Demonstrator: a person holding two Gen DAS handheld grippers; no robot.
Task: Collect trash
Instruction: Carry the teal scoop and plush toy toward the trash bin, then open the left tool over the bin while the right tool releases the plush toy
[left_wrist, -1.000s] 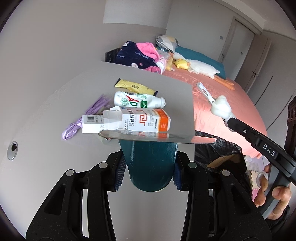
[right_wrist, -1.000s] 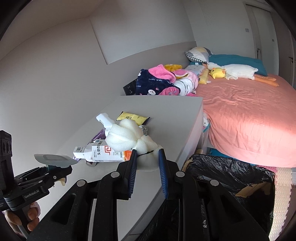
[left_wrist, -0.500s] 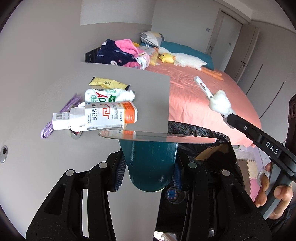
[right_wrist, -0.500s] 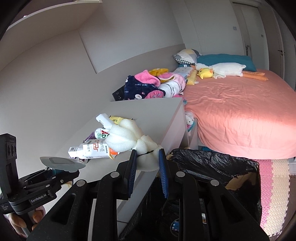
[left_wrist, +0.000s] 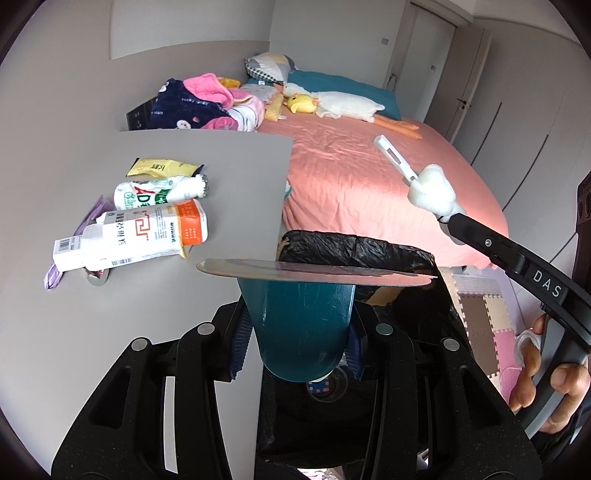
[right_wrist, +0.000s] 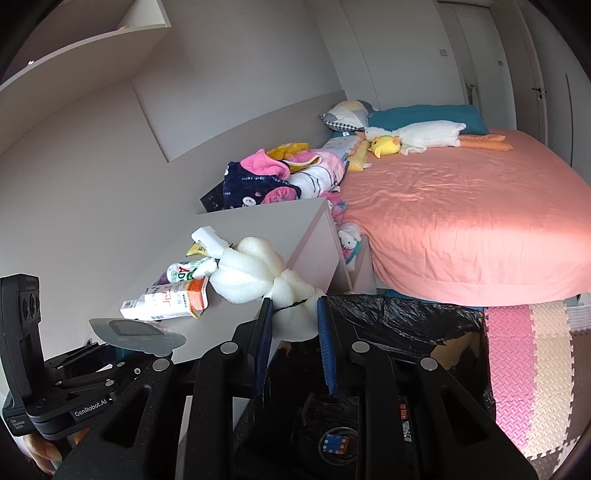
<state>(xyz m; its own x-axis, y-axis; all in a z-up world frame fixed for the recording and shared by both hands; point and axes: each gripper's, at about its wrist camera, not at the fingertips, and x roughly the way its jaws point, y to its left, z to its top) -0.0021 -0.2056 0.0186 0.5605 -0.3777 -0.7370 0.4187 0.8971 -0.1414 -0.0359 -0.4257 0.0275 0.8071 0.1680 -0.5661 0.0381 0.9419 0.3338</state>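
Note:
My left gripper (left_wrist: 295, 328) is shut on a teal cup with a silver foil lid (left_wrist: 303, 317), held over the black-bagged trash bin (left_wrist: 351, 251). My right gripper (right_wrist: 293, 325) is shut on a white foam wad with a white stick (right_wrist: 258, 273), above the bin (right_wrist: 406, 317); the wad also shows in the left wrist view (left_wrist: 432, 192). On the grey table (left_wrist: 147, 295) lie a white and orange carton (left_wrist: 140, 236), a small white bottle (left_wrist: 159, 192), a yellow packet (left_wrist: 159, 168) and a purple wrapper (left_wrist: 88, 221).
A bed with a pink sheet (right_wrist: 461, 221) stands behind the bin, with a plush duck (right_wrist: 417, 138) and piled clothes (right_wrist: 280, 177). Pink and cream foam floor mats (right_wrist: 524, 362) lie to the right. A small box lies inside the bin (right_wrist: 334, 443).
Both grippers have moved right, off the table's edge, so the cup and the foam wad now hang over the open bin. The trash on the table has not moved.

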